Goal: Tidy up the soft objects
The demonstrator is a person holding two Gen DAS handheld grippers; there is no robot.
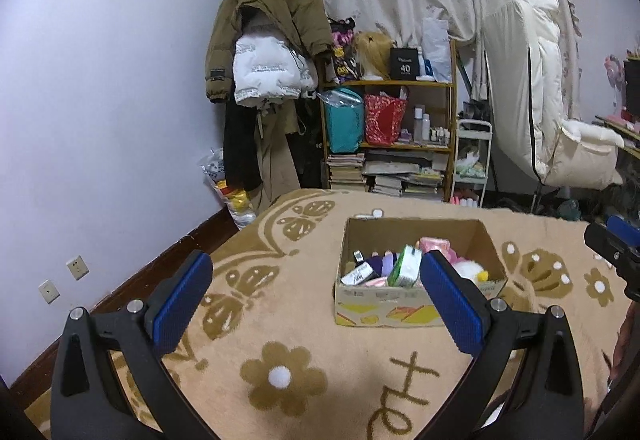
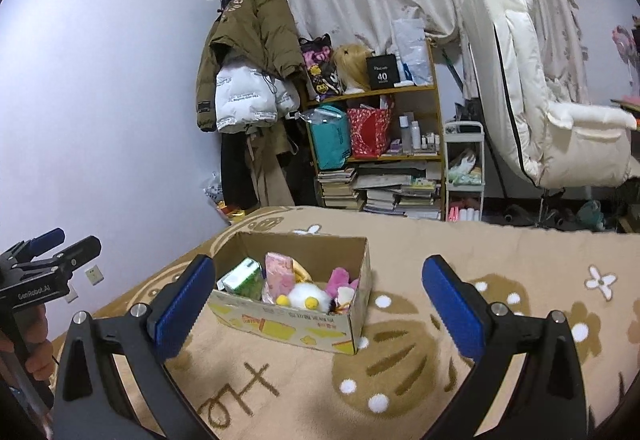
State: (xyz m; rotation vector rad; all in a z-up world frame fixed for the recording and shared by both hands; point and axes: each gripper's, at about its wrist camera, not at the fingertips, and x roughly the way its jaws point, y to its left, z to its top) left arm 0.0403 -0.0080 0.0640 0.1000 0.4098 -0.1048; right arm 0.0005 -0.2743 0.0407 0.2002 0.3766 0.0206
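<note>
Nearest to you: the blue pads of your left gripper (image 1: 316, 304) are sitting wide apart w/ nothing between them, hovering over the tan flower-print blanket (image 1: 280, 380) on the bed. Your right gripper (image 2: 316, 304) is doing the same, fingers spread wide & empty, w/ the blanket's brown lettering below it.

The cardboard box (image 2: 292, 324) is resting on the blanket just ahead of both grippers, open at the top. It's holding the soft stuff: in the right wrist view you're looking at a white plush w/ yellow bits (image 2: 306, 298), a pink plush (image 2: 340, 278), a pink packet (image 2: 278, 272) & a green-white tissue pack (image 2: 242, 278). From the left wrist view the same tissue pack (image 1: 406, 266) is standing among purple & pink items, too jumbled to name for sure.

Progress, as a judgement: you're looking close to done. No loose soft item is showing on the blanket round the box in either view; only one small white bit (image 1: 376, 213) is lying just behind the box's far wall, too small to tell what it is. What's left is prob. checking that bit & maybe tidying the pile inside, since things are leaning on each other unevenly. Anything outside these views, can't say.
</note>
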